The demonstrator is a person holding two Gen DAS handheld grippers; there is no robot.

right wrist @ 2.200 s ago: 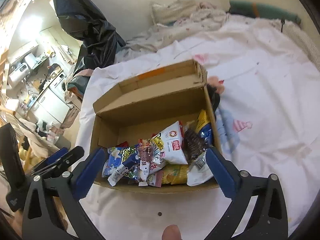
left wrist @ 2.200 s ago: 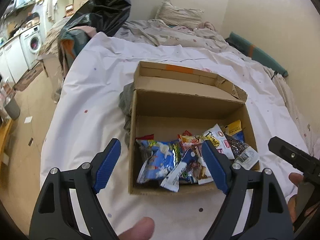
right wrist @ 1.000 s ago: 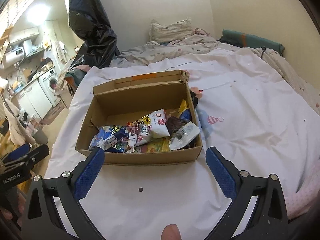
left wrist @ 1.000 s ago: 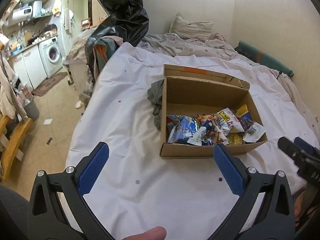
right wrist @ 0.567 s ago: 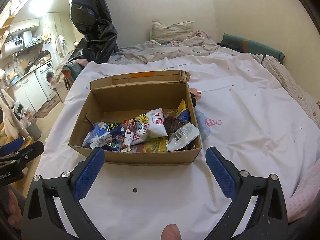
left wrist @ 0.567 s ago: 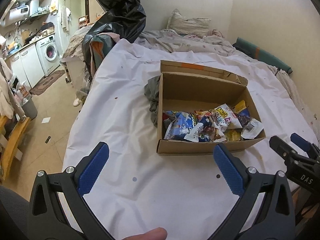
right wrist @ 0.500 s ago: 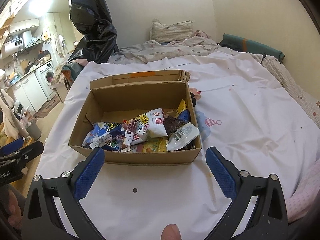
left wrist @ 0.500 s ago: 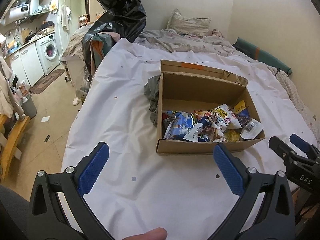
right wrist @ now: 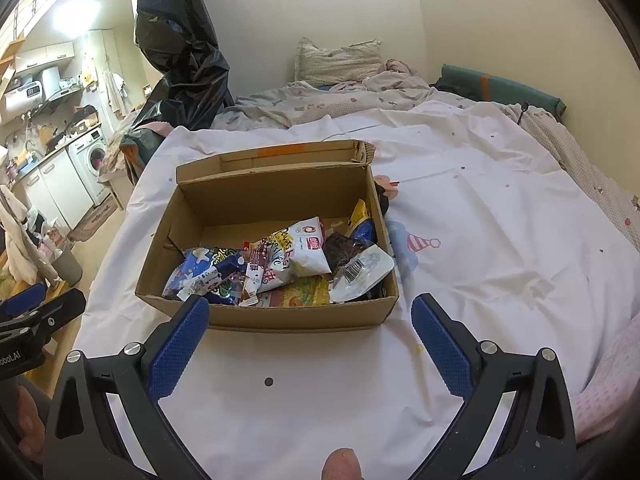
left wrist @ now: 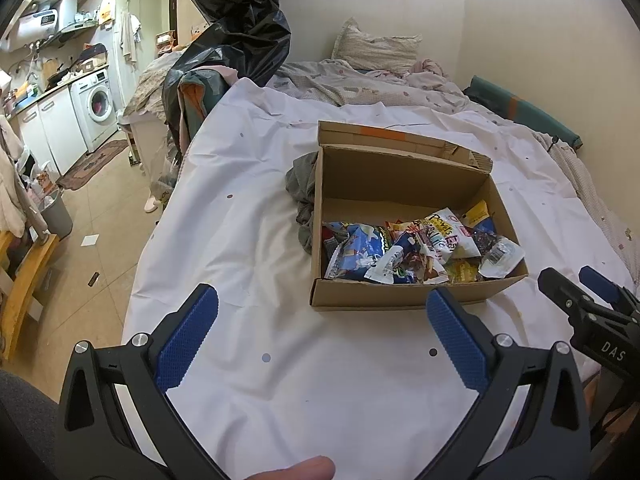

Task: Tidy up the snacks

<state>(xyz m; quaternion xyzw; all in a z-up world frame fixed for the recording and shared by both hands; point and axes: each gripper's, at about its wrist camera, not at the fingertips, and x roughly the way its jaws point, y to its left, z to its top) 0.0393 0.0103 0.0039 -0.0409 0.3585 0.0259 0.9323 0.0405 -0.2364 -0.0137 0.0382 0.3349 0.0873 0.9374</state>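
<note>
An open cardboard box (left wrist: 400, 176) stands on a white bedsheet; it also shows in the right wrist view (right wrist: 276, 196). Several snack packets (left wrist: 420, 252) lie heaped in its near half, among them a blue starry bag (right wrist: 200, 270), a white bag with lettering (right wrist: 296, 252) and a clear pouch with a barcode (right wrist: 360, 272). My left gripper (left wrist: 320, 320) is open and empty, held above the sheet in front of the box's left corner. My right gripper (right wrist: 310, 320) is open and empty, just in front of the box's near wall.
A grey cloth (left wrist: 304, 184) lies against the box's left side. A black plastic bag (left wrist: 236, 28) hangs at the bed's far left. Pillow and crumpled bedding (right wrist: 340, 64) lie at the head. The bed's left edge drops to a tiled floor (left wrist: 104, 208) by a washing machine (left wrist: 98, 104).
Both grippers have pulled back from over the box and risen, so the whole box now shows. In the last half second they barely moved. Both stayed open.
</note>
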